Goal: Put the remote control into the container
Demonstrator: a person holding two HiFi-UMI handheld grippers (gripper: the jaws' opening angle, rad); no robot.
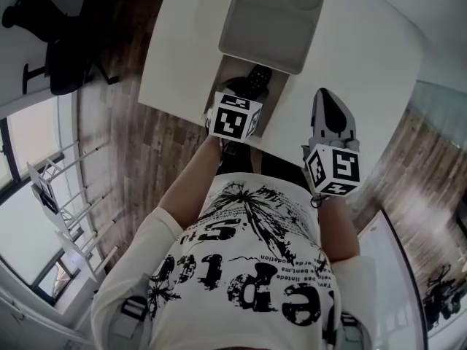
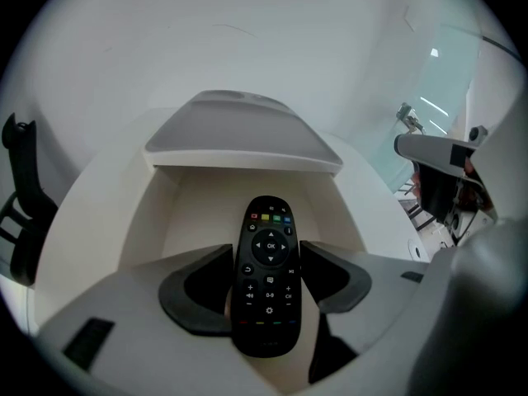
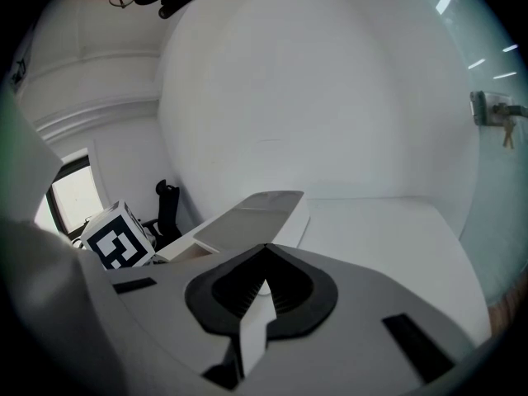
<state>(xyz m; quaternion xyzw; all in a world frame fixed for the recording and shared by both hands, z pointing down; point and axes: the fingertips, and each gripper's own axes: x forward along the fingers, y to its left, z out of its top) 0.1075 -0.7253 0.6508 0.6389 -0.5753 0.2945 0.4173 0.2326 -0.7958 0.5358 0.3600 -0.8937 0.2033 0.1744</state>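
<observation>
A black remote control (image 2: 266, 275) with coloured buttons sits between the jaws of my left gripper (image 2: 266, 258), which is shut on it by both long sides. The remote's front end (image 1: 257, 80) reaches over the open near part of the white container (image 2: 177, 213). A white lid tray (image 1: 270, 22) with two round recesses covers the container's far part. I cannot tell whether the remote touches the container floor. My right gripper (image 1: 324, 95) hovers over the table to the right of the container, shut (image 3: 264, 258) with nothing in it.
The container stands at the near edge of a white table (image 1: 372, 57). A wooden floor (image 1: 117, 137) lies to the left, with a black office chair (image 1: 55, 57) on it. A glass panel (image 1: 438, 115) stands at the right.
</observation>
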